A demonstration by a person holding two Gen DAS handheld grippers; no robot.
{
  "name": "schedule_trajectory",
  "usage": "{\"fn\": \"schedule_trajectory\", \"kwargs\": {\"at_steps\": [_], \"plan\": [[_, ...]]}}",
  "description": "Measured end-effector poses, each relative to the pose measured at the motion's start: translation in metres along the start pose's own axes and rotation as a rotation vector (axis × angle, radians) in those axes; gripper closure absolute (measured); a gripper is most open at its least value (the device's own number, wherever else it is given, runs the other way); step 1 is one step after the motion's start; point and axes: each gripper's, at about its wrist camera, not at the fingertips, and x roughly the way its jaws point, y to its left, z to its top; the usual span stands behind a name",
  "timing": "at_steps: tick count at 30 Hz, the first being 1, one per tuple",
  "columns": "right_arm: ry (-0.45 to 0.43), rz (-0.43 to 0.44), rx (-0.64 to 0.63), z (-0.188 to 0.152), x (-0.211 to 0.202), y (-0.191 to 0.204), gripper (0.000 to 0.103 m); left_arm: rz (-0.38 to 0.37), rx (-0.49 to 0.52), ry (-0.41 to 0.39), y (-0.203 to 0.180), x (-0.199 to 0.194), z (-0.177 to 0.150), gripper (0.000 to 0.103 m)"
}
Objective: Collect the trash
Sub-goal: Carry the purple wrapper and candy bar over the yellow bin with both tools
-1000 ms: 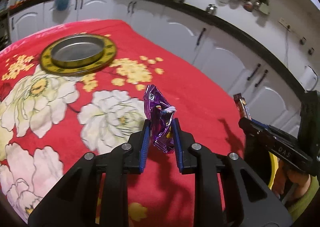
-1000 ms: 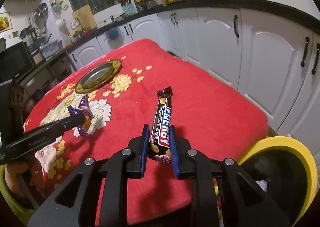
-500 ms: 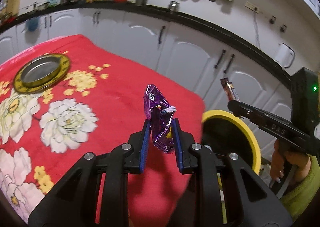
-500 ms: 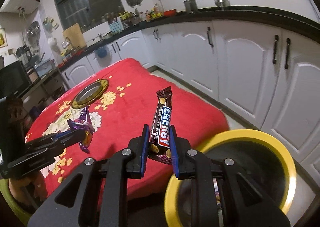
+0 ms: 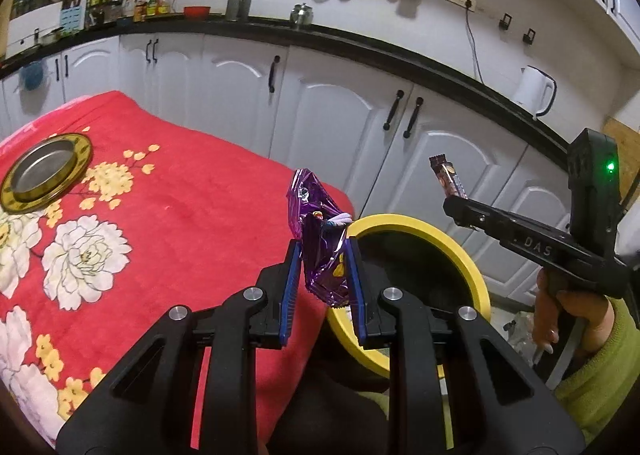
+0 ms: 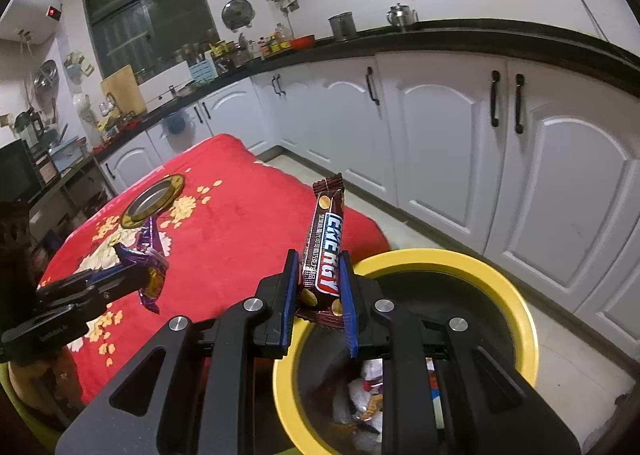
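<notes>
Both hands have swung off the table toward the bin since a second ago; grips unchanged

- left gripper (image 5: 322,269): clamped on the purple wrapper (image 5: 318,243), crumpled foil standing up between the blue pads. A second back its view was all red floral cloth (image 5: 180,215); now the yellow-rimmed bin (image 5: 452,251) fills 3–5 o'clock of the left wrist view, with the wrapper over the near rim at the table edge
- right gripper (image 6: 320,283): clamped on the brown candy bar wrapper (image 6: 324,255), long axis upright, lower end pinched. The bin (image 6: 400,255) was only a sliver at 4 o'clock of the right wrist view; now its whole mouth sits at 5–6 o'clock, directly under the jaws. Older trash (image 6: 368,387) is visible at the bottom
- Cross-check: in the left wrist view the right gripper (image 5: 454,203) sits at 3 o'clock with the bar sticking up, above the bin's far side
- metal dish on gold plate (image 5: 44,171) is at 9 o'clock on the cloth, untouched, well apart from both tools

Read: the carry phase is basically done, and the right looks placed for release. The left is closer to the rim than the centre, so I'd nudge it further over the opening before letting go, since light foil could catch the rim or fall outside
</notes>
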Motion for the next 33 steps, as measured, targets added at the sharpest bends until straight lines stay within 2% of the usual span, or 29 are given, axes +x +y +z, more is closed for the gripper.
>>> {"fn": "schedule_trajectory", "kwargs": {"at_steps": [14,33], "plan": [[0.007,-0.069,0.004,-0.017,-0.021,-0.028,0.084,-0.06,0.059,0.014,-0.04,0.013,0.002,0.087],[0.07,-0.056,0.051,-0.046,-0.024,-0.054,0.082,-0.094,0.112,0.072,-0.077,0.051,-0.002,0.086]]}}
